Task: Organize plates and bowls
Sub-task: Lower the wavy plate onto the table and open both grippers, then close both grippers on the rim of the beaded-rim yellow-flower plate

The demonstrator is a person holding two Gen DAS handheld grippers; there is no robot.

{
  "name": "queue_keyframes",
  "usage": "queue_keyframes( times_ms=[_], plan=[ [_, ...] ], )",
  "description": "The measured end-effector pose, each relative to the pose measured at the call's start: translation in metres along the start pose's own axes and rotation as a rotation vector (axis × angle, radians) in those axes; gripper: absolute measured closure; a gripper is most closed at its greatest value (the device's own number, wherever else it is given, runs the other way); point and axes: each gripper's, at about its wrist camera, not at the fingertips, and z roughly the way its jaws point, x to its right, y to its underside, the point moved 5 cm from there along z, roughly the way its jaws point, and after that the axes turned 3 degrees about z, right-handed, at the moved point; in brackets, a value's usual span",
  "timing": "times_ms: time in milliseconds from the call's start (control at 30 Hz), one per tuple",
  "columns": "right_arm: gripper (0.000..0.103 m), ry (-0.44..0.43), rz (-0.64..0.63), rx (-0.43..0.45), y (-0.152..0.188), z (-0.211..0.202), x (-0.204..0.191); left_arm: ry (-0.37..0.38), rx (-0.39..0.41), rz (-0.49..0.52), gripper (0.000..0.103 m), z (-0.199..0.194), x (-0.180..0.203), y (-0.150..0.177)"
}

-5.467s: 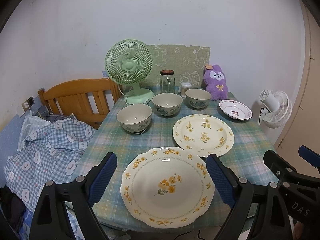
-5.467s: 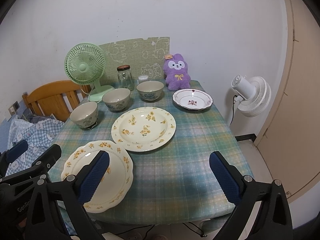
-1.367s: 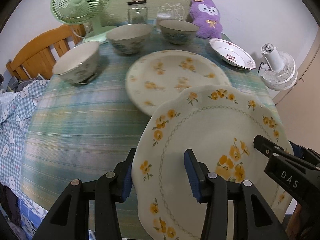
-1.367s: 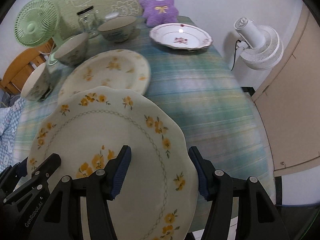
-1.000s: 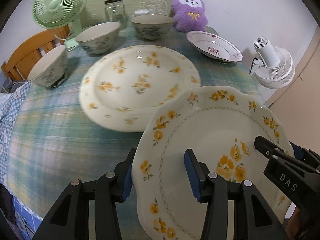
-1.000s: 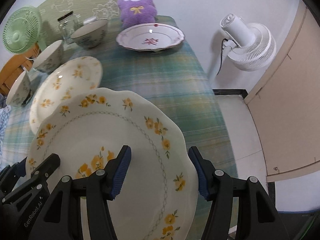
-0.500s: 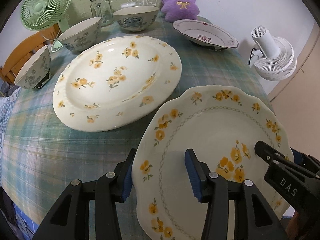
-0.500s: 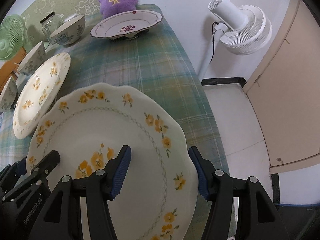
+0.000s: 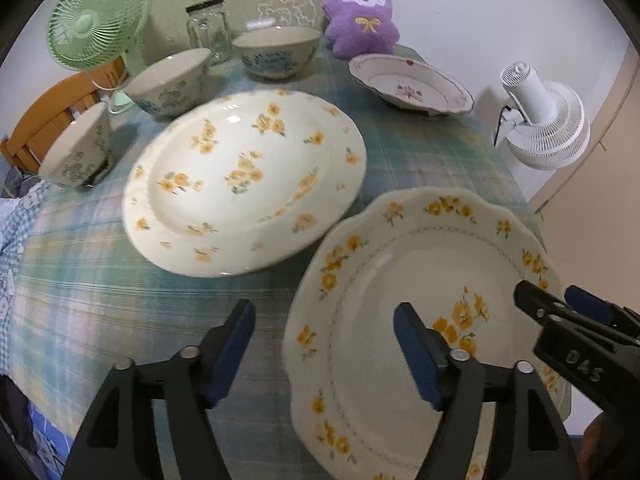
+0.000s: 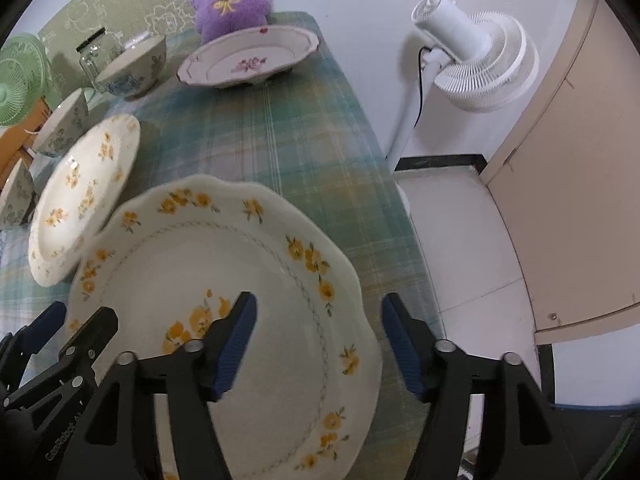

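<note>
A scalloped plate with yellow flowers (image 9: 404, 280) (image 10: 224, 264) is held up over the table's near right corner. My left gripper (image 9: 324, 344) and my right gripper (image 10: 318, 334) each straddle its rim, jaws shut on it. A larger round yellow-flower plate (image 9: 244, 176) (image 10: 84, 184) lies on the plaid cloth just left of it. A small plate with pink flowers (image 9: 408, 84) (image 10: 248, 58) sits at the far right. Three bowls (image 9: 276, 52) (image 9: 168, 80) (image 9: 76, 148) stand in a row along the back left.
A green desk fan (image 9: 96, 20), a glass jar (image 9: 208, 24) and a purple plush (image 9: 360, 12) stand at the table's back. A white floor fan (image 10: 476, 64) and a beige door (image 10: 580, 184) are right of the table. A wooden chair (image 9: 44, 120) is at the left.
Both grippers took hold of the scalloped plate and lifted it. Over the last second it has travelled forward and right, alongside the round plate, towards the small pink-flower plate.
</note>
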Motion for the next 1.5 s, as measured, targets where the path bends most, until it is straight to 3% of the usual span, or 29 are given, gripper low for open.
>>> queue_keyframes(
  times_ms=[233, 500, 667, 800, 933, 1200, 1500],
  plan=[
    [0.023, -0.059, -0.046, 0.069, -0.017, -0.045, -0.015, -0.053, 0.068, -0.018, 0.014, -0.040, -0.019, -0.016],
    [0.023, -0.139, -0.143, 0.148, -0.029, -0.081, -0.060, -0.136, 0.109, -0.019, 0.012, -0.063, -0.052, -0.031],
    [0.023, -0.183, -0.176, 0.181, -0.035, -0.090, -0.092, -0.140, 0.126, -0.018, 0.013, -0.066, -0.074, -0.047],
    [0.023, -0.181, -0.187, 0.178, -0.044, -0.086, -0.116, -0.121, 0.138, -0.047, 0.013, -0.063, -0.099, -0.061],
    [0.023, -0.161, -0.171, 0.177, -0.053, -0.078, -0.136, -0.176, 0.168, -0.042, 0.014, -0.055, -0.115, -0.069],
    [0.023, -0.102, -0.139, 0.165, -0.076, -0.048, -0.169, -0.148, 0.115, -0.040, 0.018, -0.015, -0.139, -0.086],
    [0.023, -0.027, -0.141, 0.153, -0.099, -0.002, -0.185, -0.182, 0.077, -0.065, 0.022, 0.029, -0.149, -0.101]
  ],
)
